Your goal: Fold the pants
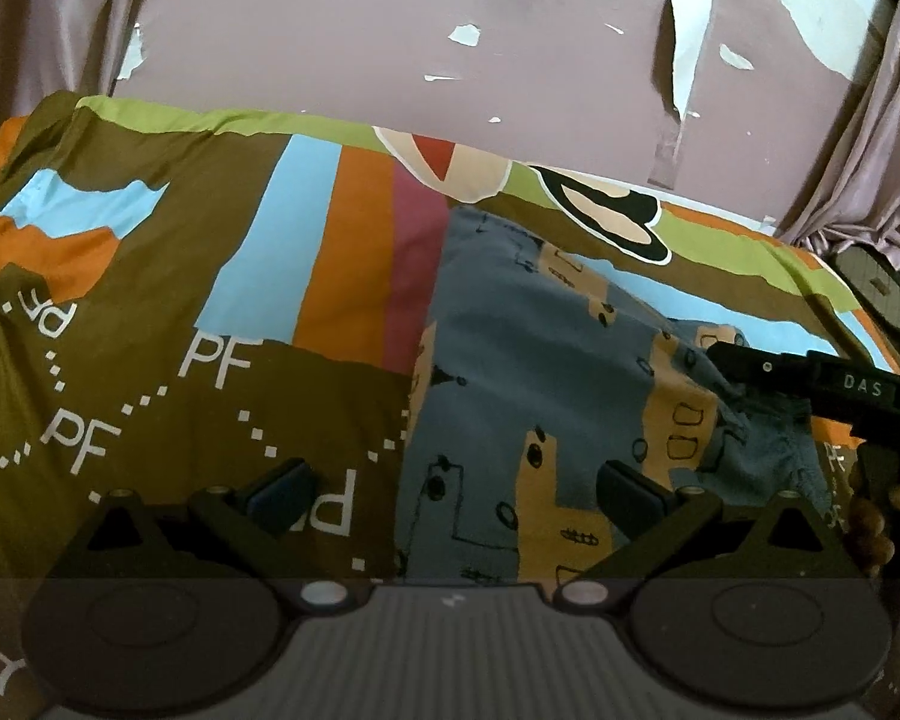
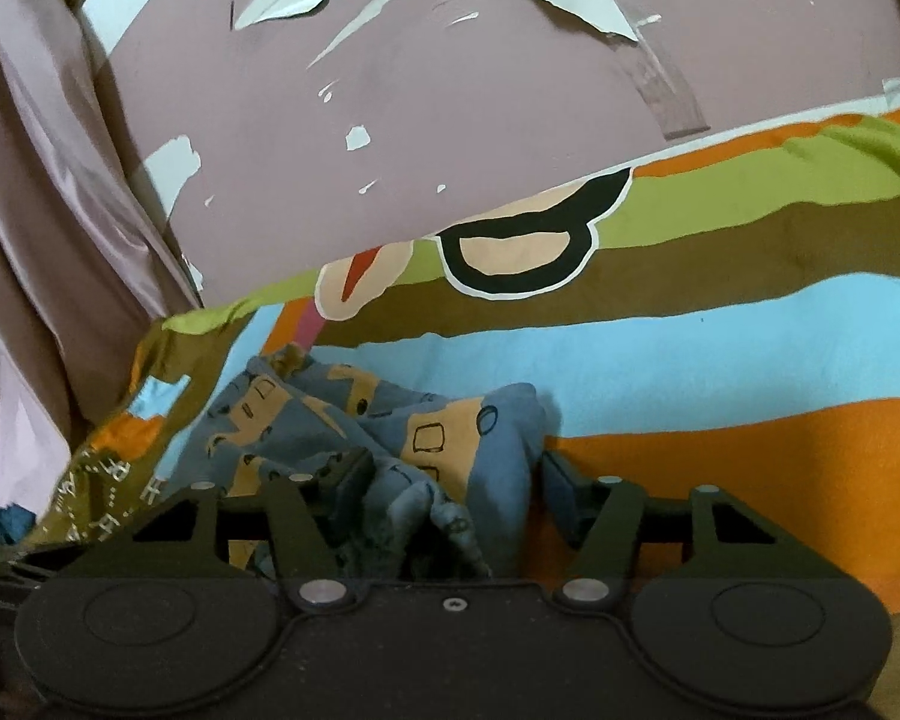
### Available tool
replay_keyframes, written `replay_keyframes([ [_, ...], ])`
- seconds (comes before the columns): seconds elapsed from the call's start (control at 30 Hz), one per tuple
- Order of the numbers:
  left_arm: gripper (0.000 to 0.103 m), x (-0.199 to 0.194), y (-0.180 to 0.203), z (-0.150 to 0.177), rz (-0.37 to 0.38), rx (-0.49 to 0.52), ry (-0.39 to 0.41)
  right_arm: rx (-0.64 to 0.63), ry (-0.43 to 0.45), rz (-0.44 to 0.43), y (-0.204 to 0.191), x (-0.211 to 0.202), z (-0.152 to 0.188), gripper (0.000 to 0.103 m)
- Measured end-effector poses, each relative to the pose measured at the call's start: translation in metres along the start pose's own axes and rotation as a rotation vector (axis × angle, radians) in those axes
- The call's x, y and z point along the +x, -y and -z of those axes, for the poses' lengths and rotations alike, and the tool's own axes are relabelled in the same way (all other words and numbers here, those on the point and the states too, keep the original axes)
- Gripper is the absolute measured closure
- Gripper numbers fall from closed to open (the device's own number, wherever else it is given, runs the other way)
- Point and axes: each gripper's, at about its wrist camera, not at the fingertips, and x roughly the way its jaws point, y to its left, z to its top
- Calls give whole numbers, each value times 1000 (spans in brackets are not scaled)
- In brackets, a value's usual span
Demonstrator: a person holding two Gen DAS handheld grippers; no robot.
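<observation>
Left wrist view: fingers apart over striped bedsheet; right fingers around bunched pants; peeling wall.

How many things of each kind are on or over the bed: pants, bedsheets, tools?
Pants: 1
Bedsheet: 1
Tools: 2, left tool and right tool
Total: 4

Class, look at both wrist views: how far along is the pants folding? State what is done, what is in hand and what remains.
Done: the patterned pants lie on the colourful bedspread, mostly spread flat in the left view; no finished fold shows. In hand: the right claw has bunched blue fabric between its fingers, though a firm grip isn't clear; the left claw is open over the near edge. Left: probably all the folding.
</observation>
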Motion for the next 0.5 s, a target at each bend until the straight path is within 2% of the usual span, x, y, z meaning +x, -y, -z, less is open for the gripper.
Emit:
replay_keyframes([
  [0.27,3,-1,7,2,7,58,2,-20,0,12,-5,0,1,57],
  [0.37,13,-1,8,1,11,68,1,-24,2,8,-7,-1,1,61],
  [0.43,22,-1,7,0,12,68,-8,-27,4,6,-9,-2,1,68],
  [0.5,25,-1,6,-1,19,60,-14,-36,11,6,-11,-3,1,72],
])
